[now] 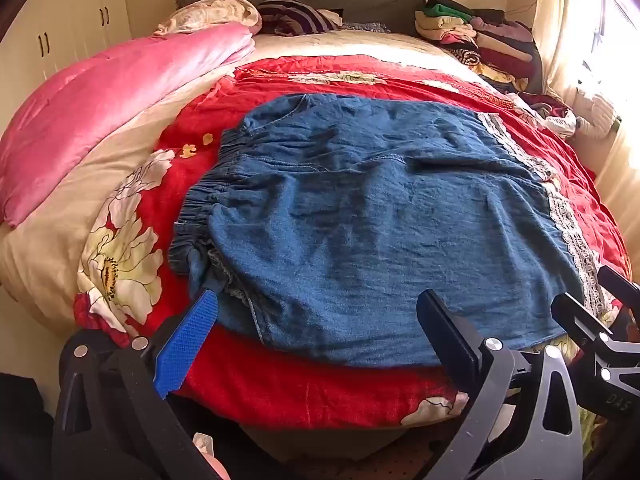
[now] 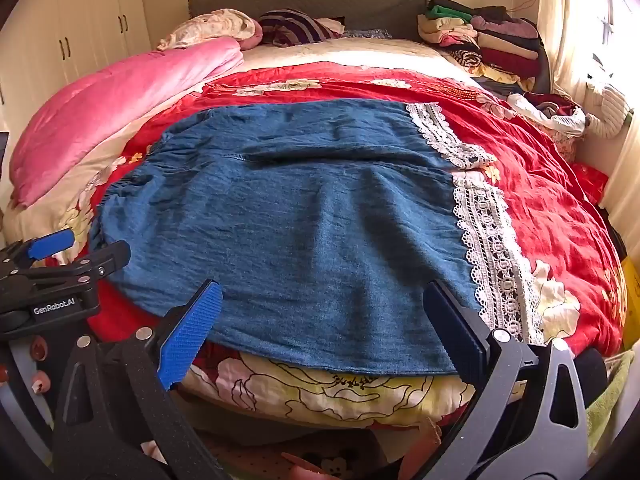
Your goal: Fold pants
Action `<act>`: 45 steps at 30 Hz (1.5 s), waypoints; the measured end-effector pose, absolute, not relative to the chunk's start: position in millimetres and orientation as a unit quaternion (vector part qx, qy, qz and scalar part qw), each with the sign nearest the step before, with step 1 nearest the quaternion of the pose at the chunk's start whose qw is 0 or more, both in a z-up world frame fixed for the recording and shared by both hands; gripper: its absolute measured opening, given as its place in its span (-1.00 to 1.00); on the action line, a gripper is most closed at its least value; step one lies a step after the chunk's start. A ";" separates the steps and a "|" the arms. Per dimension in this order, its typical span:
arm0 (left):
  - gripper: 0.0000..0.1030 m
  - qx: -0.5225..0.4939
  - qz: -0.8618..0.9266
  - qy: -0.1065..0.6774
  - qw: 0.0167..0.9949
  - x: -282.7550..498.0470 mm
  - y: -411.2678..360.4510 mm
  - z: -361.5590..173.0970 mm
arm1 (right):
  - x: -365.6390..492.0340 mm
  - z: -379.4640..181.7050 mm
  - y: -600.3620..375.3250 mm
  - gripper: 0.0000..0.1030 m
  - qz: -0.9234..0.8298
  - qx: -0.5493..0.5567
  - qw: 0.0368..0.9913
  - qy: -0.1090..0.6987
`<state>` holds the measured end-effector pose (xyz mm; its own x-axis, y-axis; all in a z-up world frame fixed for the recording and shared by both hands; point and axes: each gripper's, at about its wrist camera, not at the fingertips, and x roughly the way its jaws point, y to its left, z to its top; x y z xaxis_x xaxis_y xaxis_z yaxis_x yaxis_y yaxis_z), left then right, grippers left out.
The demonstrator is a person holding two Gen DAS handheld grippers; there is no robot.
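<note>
Blue denim pants with an elastic waistband on the left and white lace hems on the right lie flat on a red floral bedspread. My left gripper is open and empty at the near edge of the pants, towards the waistband end. My right gripper is open and empty at the near edge, towards the lace hems. The pants also fill the right wrist view. Each gripper shows at the edge of the other's view: right, left.
A pink quilt lies along the bed's left side. Pillows sit at the headboard. A pile of folded clothes is at the far right corner. A bright window with a curtain is on the right, wardrobes on the left.
</note>
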<state>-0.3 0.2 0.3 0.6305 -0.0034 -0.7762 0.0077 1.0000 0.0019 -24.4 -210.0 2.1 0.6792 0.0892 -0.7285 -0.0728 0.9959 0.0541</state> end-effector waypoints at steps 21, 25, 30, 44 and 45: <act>0.92 0.002 -0.006 0.432 0.902 -0.5 -0.7 1.7 | -26.2 4.0 -208.3 0.84 0.044 0.009 0.917 0.396; 0.92 0.001 -0.008 0.433 0.901 0.5 -0.5 0.1 | -26.6 4.8 -207.7 0.84 0.045 0.008 0.917 0.396; 0.92 0.001 -0.008 0.433 0.902 0.4 -0.8 0.1 | -27.2 5.2 -206.7 0.84 0.045 0.007 0.918 0.395; 0.92 0.001 -0.009 0.432 0.902 0.0 -0.6 0.7 | -29.1 6.3 -204.6 0.84 0.045 0.006 0.918 0.394; 0.92 0.001 -0.009 0.432 0.902 0.0 -0.5 0.9 | -29.0 6.4 -204.5 0.84 0.045 0.006 0.918 0.394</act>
<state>0.0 -0.5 0.9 0.6259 -0.0151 -0.7798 0.0172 0.9998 -0.0055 -29.0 -204.5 6.4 0.6855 0.0871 -0.7229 -0.0774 0.9959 0.0466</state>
